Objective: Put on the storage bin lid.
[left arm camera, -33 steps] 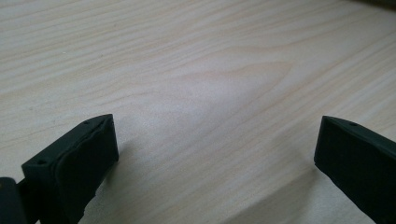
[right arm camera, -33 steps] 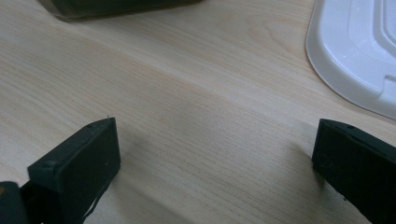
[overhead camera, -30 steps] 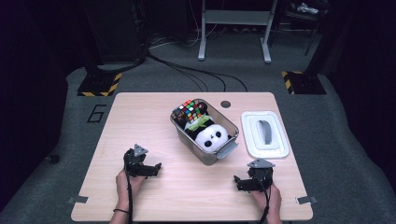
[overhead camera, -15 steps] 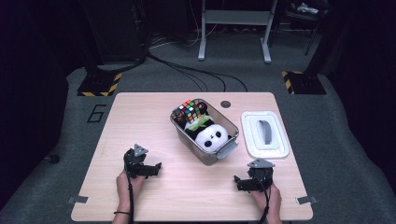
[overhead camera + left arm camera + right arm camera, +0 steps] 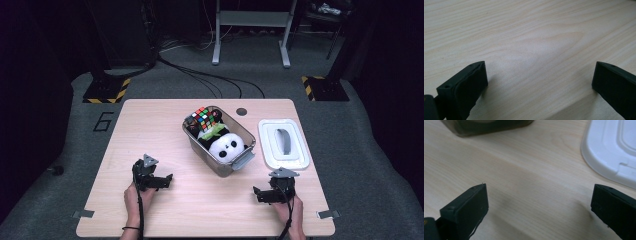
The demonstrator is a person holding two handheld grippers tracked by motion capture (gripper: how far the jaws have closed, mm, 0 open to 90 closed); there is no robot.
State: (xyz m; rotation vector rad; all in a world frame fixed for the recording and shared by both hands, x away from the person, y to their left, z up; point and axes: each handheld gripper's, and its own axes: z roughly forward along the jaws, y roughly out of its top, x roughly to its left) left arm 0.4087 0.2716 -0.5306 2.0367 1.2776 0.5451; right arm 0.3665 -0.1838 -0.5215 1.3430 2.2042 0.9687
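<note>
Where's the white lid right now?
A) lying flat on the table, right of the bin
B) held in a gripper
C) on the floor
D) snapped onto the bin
A: the white lid lies flat on the table, apart from the clear bin that holds the panda plush.

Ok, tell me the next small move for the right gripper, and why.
Probably move the right gripper forward and to its right toward the white lid. Its jaws are wide open and hold nothing, the lid lies flat on the table just ahead of it, and the clear bin with the panda plush and Rubik's cube stands uncovered.
</note>
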